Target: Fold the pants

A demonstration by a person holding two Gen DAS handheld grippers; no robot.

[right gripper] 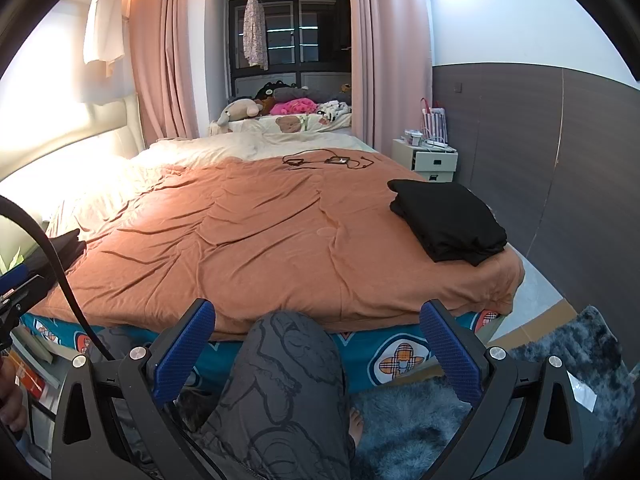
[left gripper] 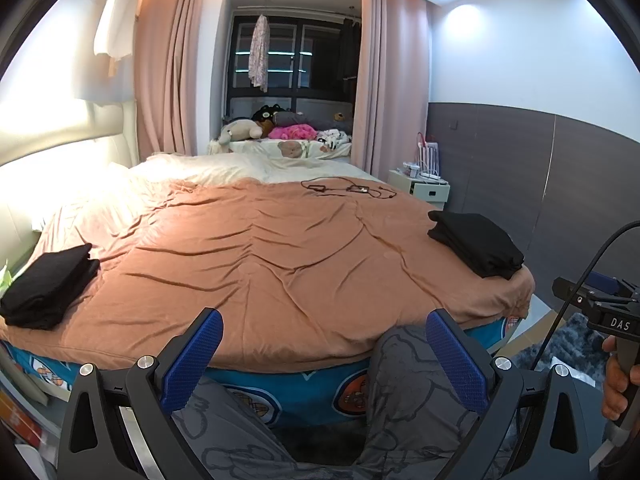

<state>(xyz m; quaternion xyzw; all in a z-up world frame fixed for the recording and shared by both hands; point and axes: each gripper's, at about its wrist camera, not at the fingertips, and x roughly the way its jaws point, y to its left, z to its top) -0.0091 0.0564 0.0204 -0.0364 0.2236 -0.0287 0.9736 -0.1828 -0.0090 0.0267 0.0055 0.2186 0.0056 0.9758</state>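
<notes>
Both claws stand wide apart and empty — the left claw [left gripper: 324,354] and right claw [right gripper: 318,344] hang at the foot of the bed [right gripper: 280,220], over the person's knees [right gripper: 288,360], likely between garments. One stack of folded black pants [right gripper: 448,224] sits on the bed's right corner, another stack [left gripper: 48,284] on the left corner — probably so the middle of the orange cover stays free for spreading. No unfolded pair is in view.
</notes>
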